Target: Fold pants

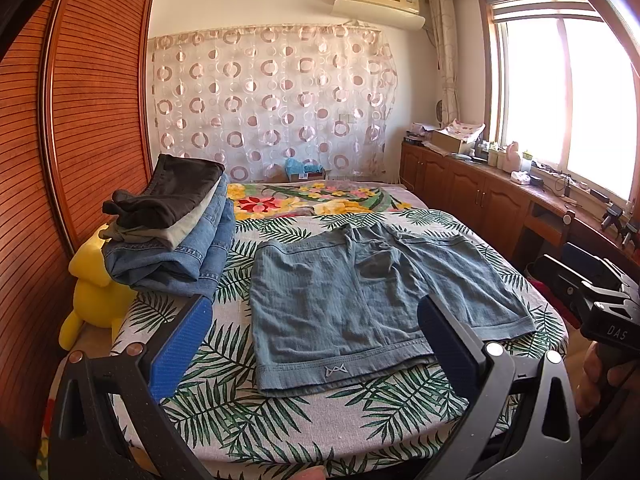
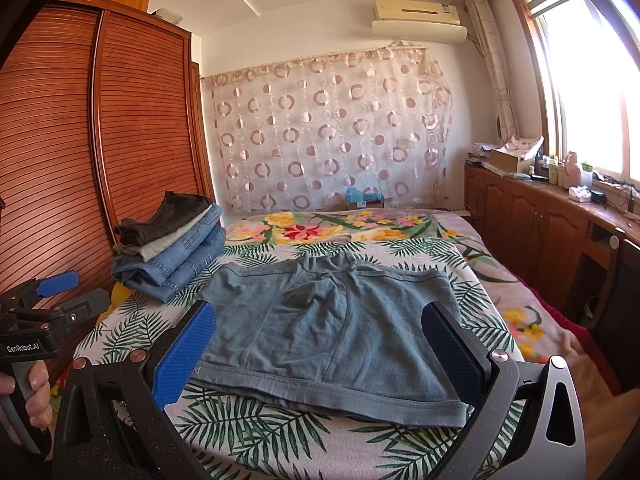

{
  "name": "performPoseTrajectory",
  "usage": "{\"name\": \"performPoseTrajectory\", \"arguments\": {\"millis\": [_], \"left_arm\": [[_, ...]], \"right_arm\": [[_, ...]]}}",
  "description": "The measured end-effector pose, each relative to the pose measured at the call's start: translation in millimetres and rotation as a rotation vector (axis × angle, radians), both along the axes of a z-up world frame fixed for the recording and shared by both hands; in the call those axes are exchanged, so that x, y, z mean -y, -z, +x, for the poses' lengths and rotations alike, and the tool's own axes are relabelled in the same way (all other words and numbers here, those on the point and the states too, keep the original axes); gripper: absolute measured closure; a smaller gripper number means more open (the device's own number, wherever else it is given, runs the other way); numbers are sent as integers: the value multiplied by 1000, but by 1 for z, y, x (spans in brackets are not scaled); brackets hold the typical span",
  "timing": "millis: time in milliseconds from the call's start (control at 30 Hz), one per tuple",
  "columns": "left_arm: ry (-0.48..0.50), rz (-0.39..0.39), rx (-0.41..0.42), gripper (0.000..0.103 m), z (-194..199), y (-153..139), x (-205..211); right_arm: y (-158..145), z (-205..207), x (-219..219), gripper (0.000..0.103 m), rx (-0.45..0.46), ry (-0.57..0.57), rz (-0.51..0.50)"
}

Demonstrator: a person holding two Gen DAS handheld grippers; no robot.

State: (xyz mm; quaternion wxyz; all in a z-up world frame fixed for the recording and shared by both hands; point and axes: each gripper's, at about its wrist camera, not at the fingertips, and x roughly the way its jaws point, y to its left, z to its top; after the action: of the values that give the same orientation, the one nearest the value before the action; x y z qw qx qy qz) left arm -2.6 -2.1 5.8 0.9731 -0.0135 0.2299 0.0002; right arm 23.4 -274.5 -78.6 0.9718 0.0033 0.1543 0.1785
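Observation:
Blue-grey shorts (image 1: 360,300) lie spread flat on the leaf-print bed cover (image 1: 260,420), legs toward me and waistband at the far side. They also show in the right wrist view (image 2: 340,332). My left gripper (image 1: 316,340) is open and empty, hovering over the near left leg hem. My right gripper (image 2: 320,344) is open and empty, hovering over the near hem; its body shows at the right edge of the left wrist view (image 1: 600,308). The left gripper's body shows at the left edge of the right wrist view (image 2: 36,320).
A stack of folded jeans and dark clothes (image 1: 172,232) sits on the bed's left side, beside a yellow plush toy (image 1: 96,288). A wooden wardrobe (image 1: 80,120) stands at the left. Wooden cabinets with clutter (image 1: 480,188) run under the window at the right.

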Motion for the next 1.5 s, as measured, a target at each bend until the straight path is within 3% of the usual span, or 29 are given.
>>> {"name": "performPoseTrajectory", "arguments": {"millis": [933, 1500], "left_arm": [[1, -3, -7, 0, 1, 2, -1], [-38, -40, -111, 0, 25, 42, -26]], "right_arm": [[0, -1, -1, 0, 4, 0, -3], [17, 21, 17, 0, -65, 45, -47]]}}
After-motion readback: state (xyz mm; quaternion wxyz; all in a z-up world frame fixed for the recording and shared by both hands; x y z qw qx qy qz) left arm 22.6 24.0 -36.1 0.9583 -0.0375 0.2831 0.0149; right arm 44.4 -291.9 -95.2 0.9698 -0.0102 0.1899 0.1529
